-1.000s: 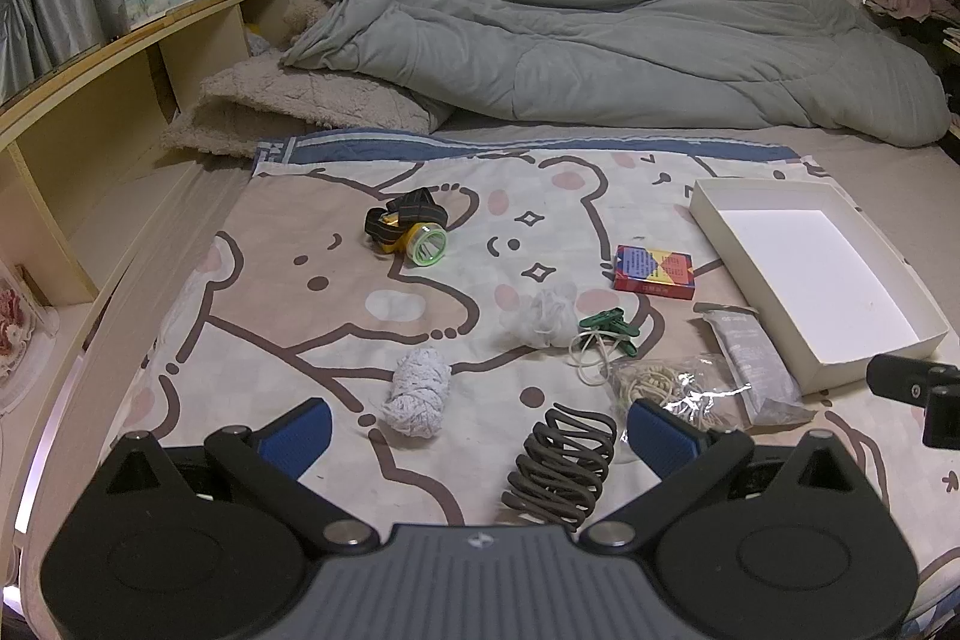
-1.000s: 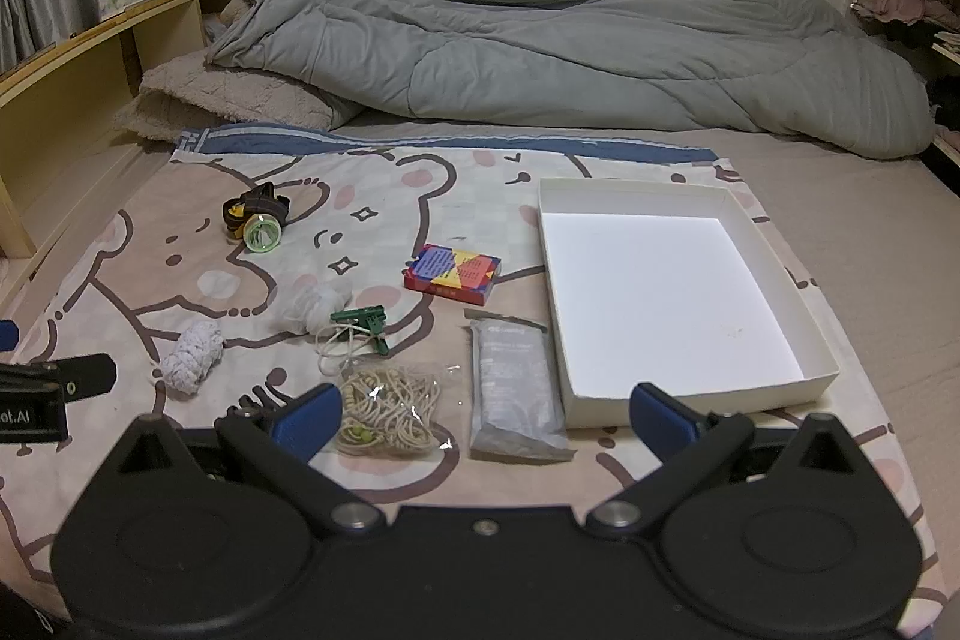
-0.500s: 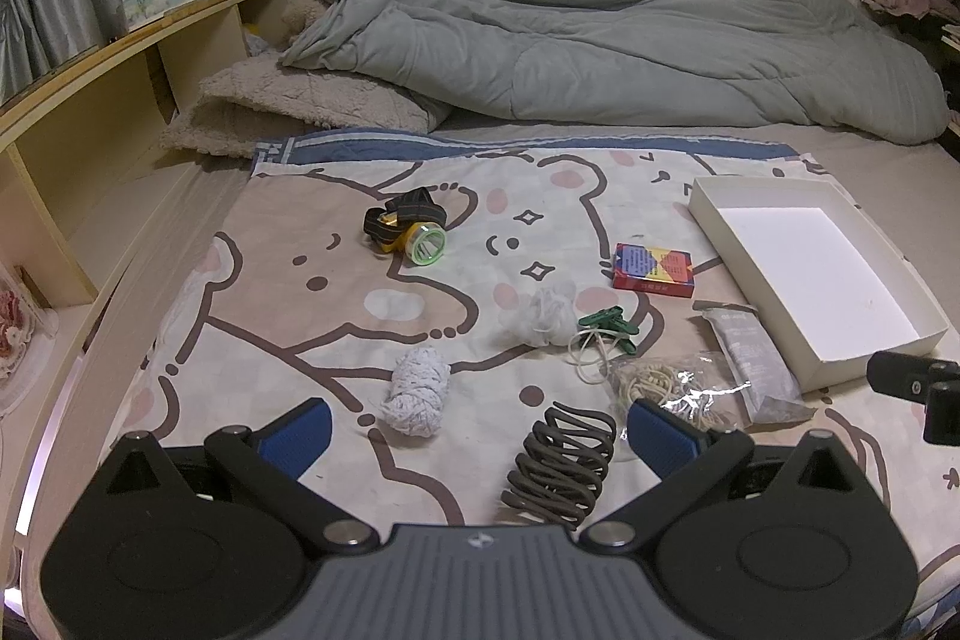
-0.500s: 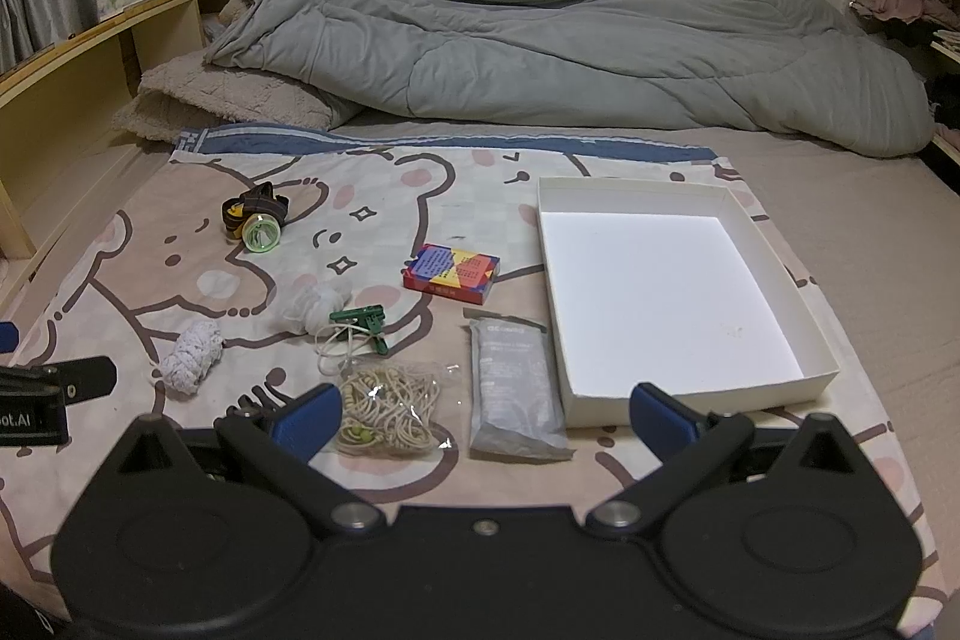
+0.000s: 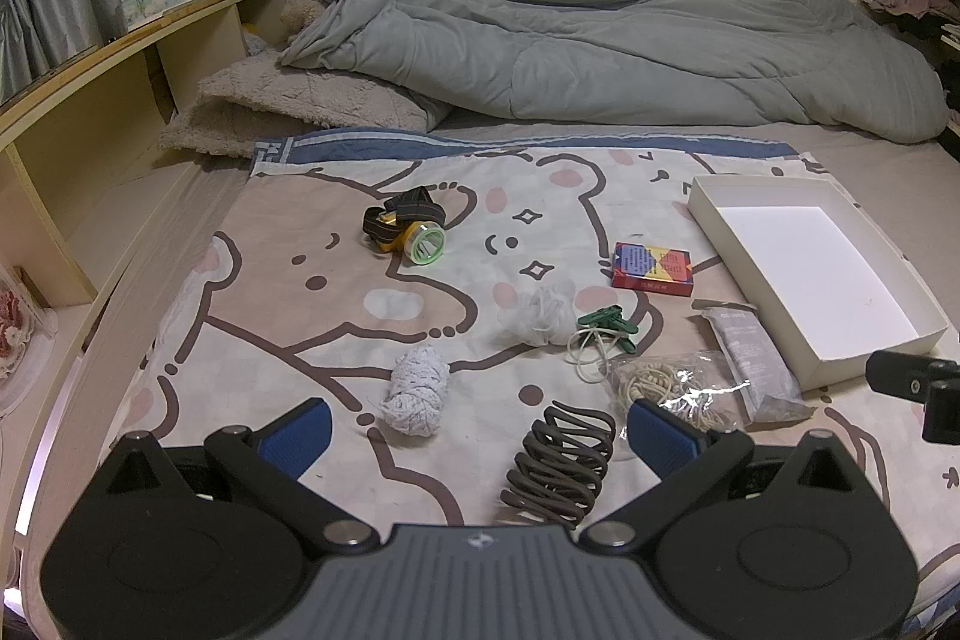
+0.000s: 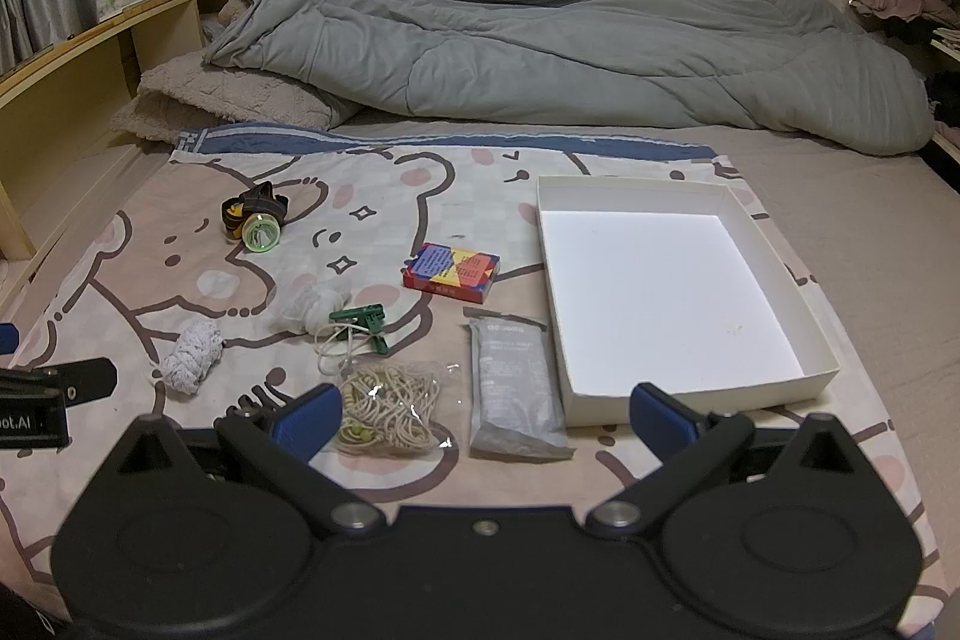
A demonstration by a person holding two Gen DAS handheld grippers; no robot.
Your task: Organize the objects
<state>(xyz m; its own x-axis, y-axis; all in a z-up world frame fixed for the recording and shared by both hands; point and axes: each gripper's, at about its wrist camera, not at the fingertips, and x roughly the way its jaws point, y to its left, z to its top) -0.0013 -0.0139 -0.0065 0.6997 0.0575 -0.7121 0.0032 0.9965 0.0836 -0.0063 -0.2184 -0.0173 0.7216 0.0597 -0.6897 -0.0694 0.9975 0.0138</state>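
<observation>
Both of your grippers hover low over the near edge of the bed, jaws spread wide, nothing held: left gripper (image 5: 477, 436), right gripper (image 6: 483, 415).

Layout on the cartoon bedsheet (image 6: 180, 232): empty white box (image 6: 804, 292) at 2 o'clock of the clutter, mouth up. By my reading it is the collection bin, set there so your right gripper has the short carry.

Loose items, right wrist view:
- grey foil packet (image 6: 516, 388), just beside the box's near-left wall
- bag of rubber bands (image 6: 387, 409) at 9 o'clock of the packet, partly behind the right gripper's left fingertip
- green clip (image 6: 363, 325) on a loop of white cord
- card box (image 6: 451, 272) at 12 o'clock of the packet
- headlamp (image 6: 257, 220) far off at 10 o'clock
- white rag bundle (image 6: 191, 358) at 9 o'clock

Left-view only: a brown spiral hair clip (image 5: 561, 466) lies between your left jaws; the right view hides it behind its own body. The right view alone shows the box floor fully, bare.

Judgement: nothing sorted yet.
</observation>
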